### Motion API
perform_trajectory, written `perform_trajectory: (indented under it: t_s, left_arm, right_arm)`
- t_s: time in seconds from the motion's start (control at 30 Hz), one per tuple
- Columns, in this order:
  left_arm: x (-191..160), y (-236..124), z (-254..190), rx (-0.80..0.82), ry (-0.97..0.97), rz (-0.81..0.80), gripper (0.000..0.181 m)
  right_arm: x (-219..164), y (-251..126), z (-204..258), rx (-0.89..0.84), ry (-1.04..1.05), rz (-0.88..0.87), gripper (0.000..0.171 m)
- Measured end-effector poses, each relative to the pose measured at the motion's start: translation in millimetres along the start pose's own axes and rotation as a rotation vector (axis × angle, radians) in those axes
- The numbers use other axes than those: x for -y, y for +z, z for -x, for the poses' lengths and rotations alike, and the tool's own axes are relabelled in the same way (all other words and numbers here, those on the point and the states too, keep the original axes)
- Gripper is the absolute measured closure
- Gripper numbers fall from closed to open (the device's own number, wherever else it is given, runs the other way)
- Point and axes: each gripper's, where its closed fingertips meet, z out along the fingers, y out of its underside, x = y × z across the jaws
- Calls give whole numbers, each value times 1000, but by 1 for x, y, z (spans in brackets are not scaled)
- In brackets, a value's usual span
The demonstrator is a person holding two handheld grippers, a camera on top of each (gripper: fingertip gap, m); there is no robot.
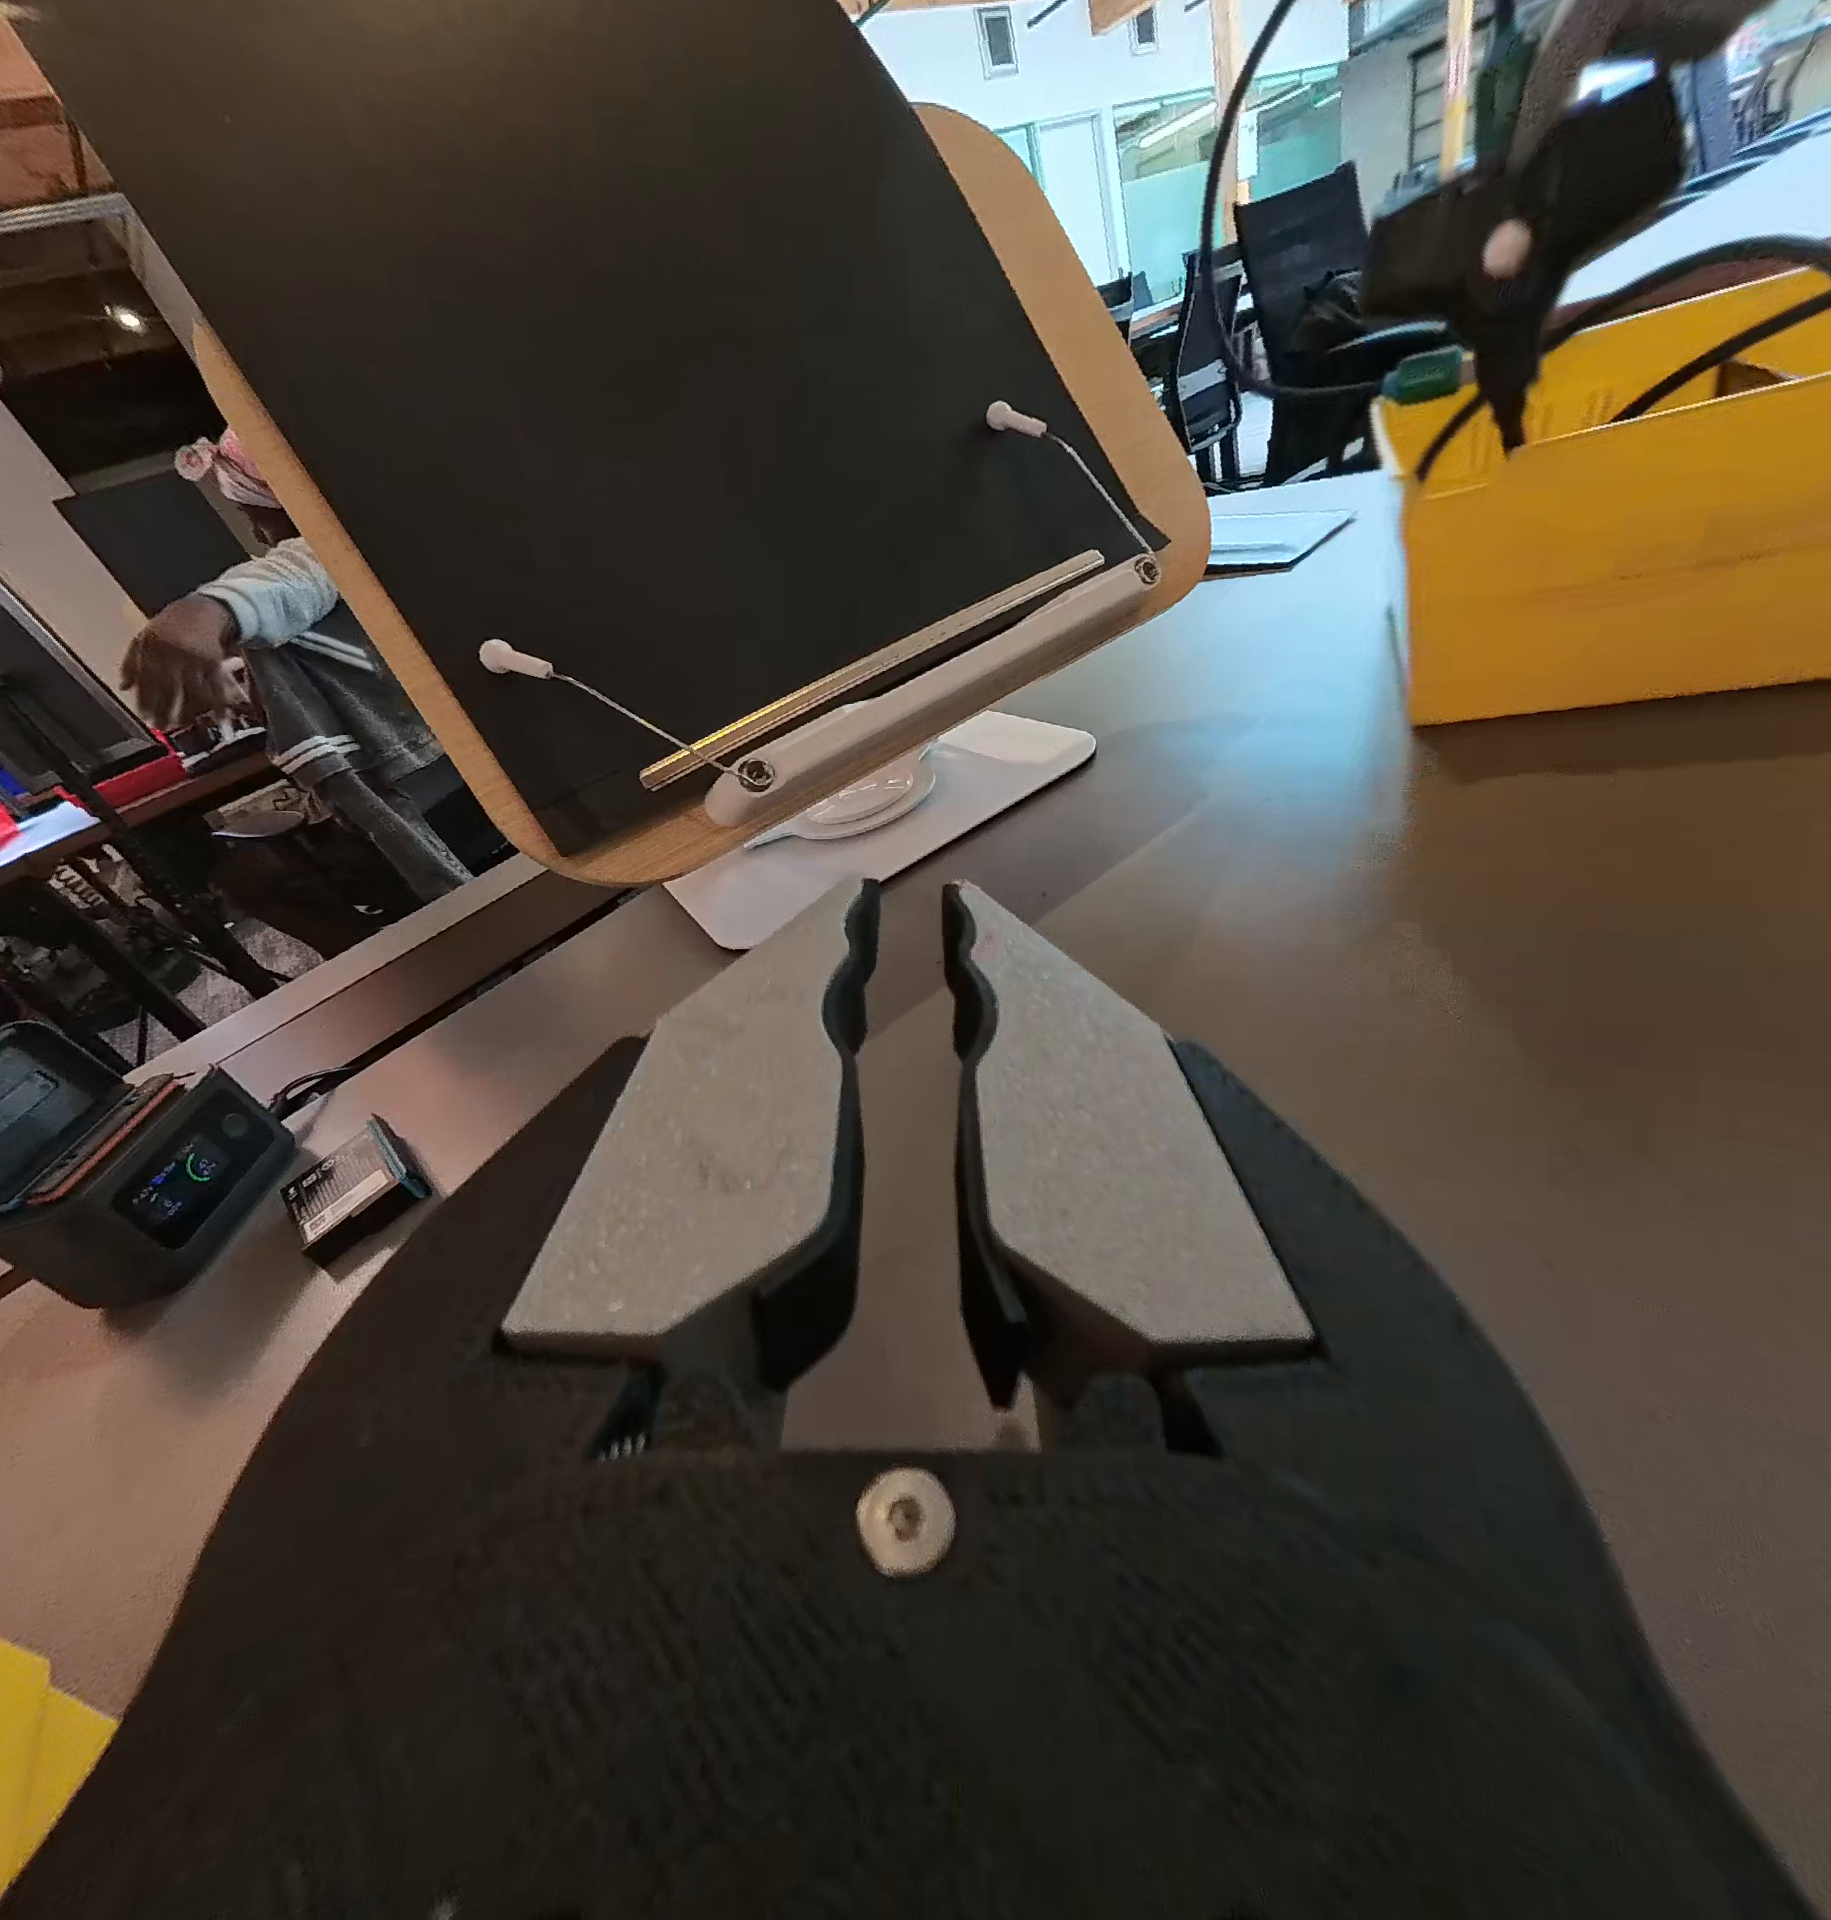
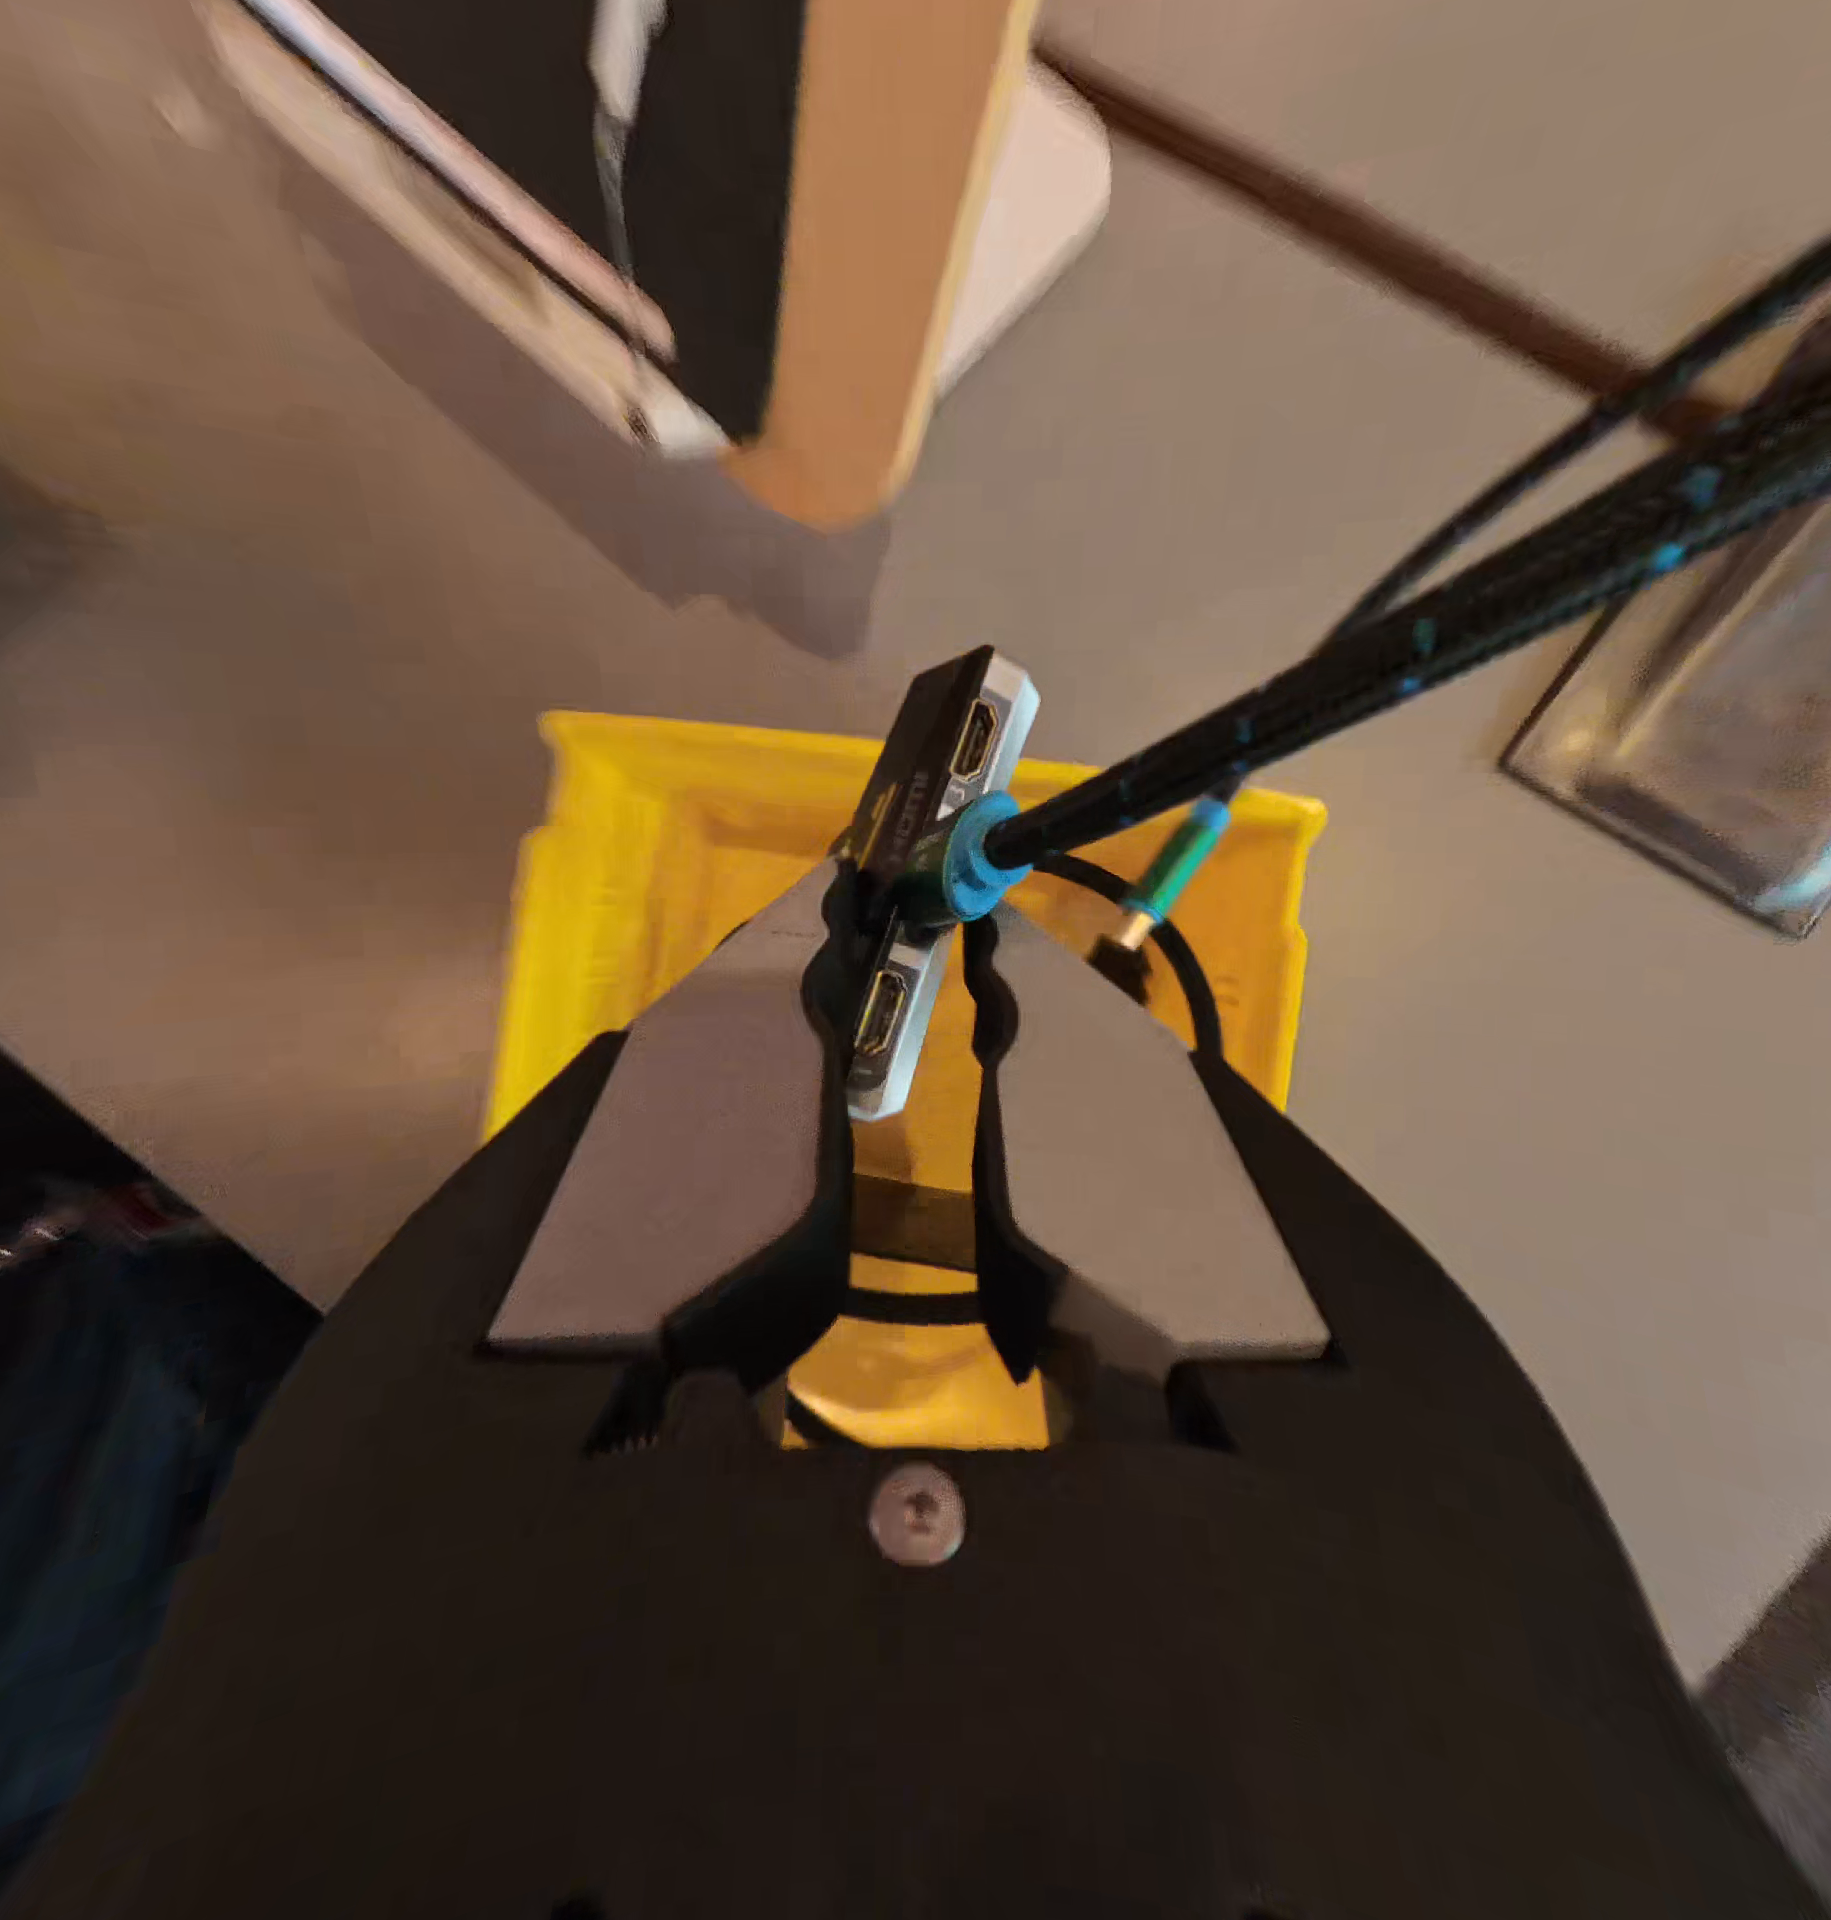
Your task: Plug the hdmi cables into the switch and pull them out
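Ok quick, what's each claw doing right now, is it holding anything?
Left gripper: empty above the table, jaws slightly apart.
Right gripper: shut on the HDMI switch, with one braided HDMI cable plugged in, above the yellow box.

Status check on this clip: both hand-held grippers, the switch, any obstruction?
Left hand-held gripper empty, slightly open. Right hand-held gripper shut on switch, one braided cable plugged in, over yellow box. No obstruction seen.

Book stand (image 1: 620, 416): upper centre, on the table (image 1: 1513, 1039).
Box (image 1: 1638, 561): upper right, behind it cables.
Charger case (image 1: 111, 1174): lower left, table edge.
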Motion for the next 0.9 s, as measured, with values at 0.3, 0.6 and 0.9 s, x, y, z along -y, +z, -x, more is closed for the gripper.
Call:
perform_trajectory:
  t_s: [0.3, 0.6, 0.9]
  left_arm:
    - [-6, 3, -1, -5, 25, 28, 172]
    - [-10, 5, -2, -4, 41, 44, 173]
    - [-11, 4, 2, -2, 2, 49, 172]
  right_arm:
    - [-24, 25, -6, -63, -146, 144, 153]
    - [-86, 75, -23, -211, -79, 390, 152]
    - [-45, 42, 3, -177, -50, 243, 145]
